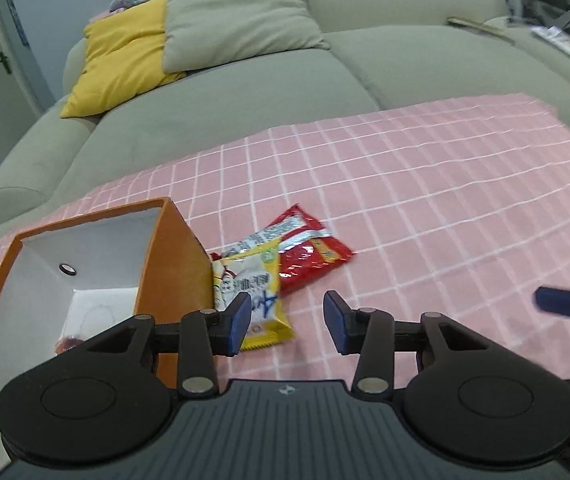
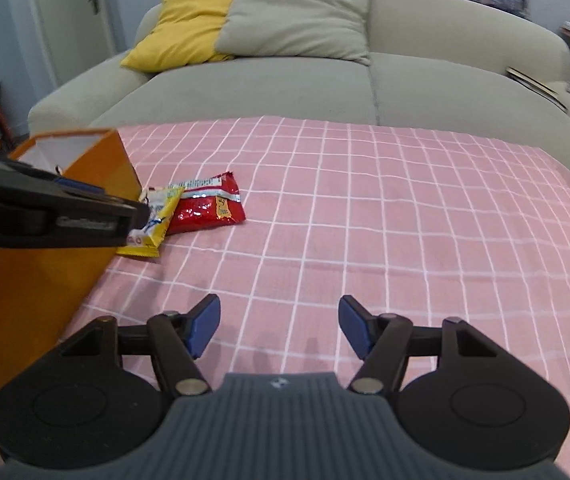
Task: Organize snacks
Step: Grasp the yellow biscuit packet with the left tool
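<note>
Both two-finger tongs stand with their blue-padded jaws apart, gripping nothing: the left gripper [image 1: 287, 322] beside an open orange cardboard box with white lining [image 1: 173, 256], the right gripper [image 2: 279, 328] over bare pink checked tablecloth [image 2: 405, 216]. A yellow snack packet [image 1: 261, 292] lies just beside the box at the left gripper's 11 o'clock, partly behind its left finger and overlapping a red foil snack packet [image 1: 313, 256] at 12 o'clock. From the right wrist, both packets sit at 10 o'clock, well apart from the tongs, the yellow one half hidden by the left gripper's black body. Only the left view shows the box's interior, its contents indistinct. A grey-green sofa [image 2: 325, 88] with a yellow cushion [image 2: 189, 24] stands behind.
</note>
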{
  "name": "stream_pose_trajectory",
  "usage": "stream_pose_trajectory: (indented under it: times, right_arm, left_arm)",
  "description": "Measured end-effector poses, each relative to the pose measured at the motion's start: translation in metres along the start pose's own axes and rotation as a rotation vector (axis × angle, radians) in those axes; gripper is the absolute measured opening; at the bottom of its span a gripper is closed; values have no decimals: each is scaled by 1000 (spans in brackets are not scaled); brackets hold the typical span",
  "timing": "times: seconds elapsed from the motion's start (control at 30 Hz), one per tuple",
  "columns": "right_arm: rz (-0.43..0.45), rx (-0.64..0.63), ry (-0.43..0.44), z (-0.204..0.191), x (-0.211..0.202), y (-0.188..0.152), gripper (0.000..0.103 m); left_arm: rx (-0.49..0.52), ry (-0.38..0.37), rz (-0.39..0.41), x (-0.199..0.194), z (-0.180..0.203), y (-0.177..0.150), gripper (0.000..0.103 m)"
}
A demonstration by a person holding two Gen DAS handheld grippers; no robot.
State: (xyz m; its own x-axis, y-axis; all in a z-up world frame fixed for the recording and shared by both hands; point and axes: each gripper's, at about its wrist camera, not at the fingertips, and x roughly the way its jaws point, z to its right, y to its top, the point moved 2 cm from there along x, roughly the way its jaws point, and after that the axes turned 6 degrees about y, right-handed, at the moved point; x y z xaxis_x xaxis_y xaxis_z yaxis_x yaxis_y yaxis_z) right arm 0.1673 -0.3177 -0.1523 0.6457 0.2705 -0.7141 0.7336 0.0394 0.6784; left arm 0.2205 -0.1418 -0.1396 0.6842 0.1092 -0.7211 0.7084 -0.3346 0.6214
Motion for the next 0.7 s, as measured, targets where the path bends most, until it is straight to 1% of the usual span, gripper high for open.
stream_pose_trajectory:
  times: [0.07, 0.2, 0.3, 0.37, 0.47, 0.57, 0.7]
  right_arm:
    - [-11, -23, 5, 5, 12, 4, 61]
    - [-39, -47, 22, 15, 34, 11, 61]
    - [-44, -71, 61, 19, 48, 15, 61]
    - [-48, -104, 91, 18, 57, 18, 61]
    - [-59, -173, 109, 16, 72, 23, 61]
    - [-61, -212, 128, 17, 87, 27, 60]
    - [-58, -264, 155, 16, 103, 33, 56]
  left_arm:
    - [33, 49, 1, 12, 5, -1, 50]
    - [125, 107, -10, 35, 16, -4, 50]
    - [175, 147, -17, 48, 23, -4, 50]
    - [209, 192, -21, 56, 26, -4, 50]
    - [235, 205, -32, 66, 30, -5, 50]
    - [262, 220, -46, 77, 33, -5, 51]
    - [314, 246, -29, 84, 38, -5, 53]
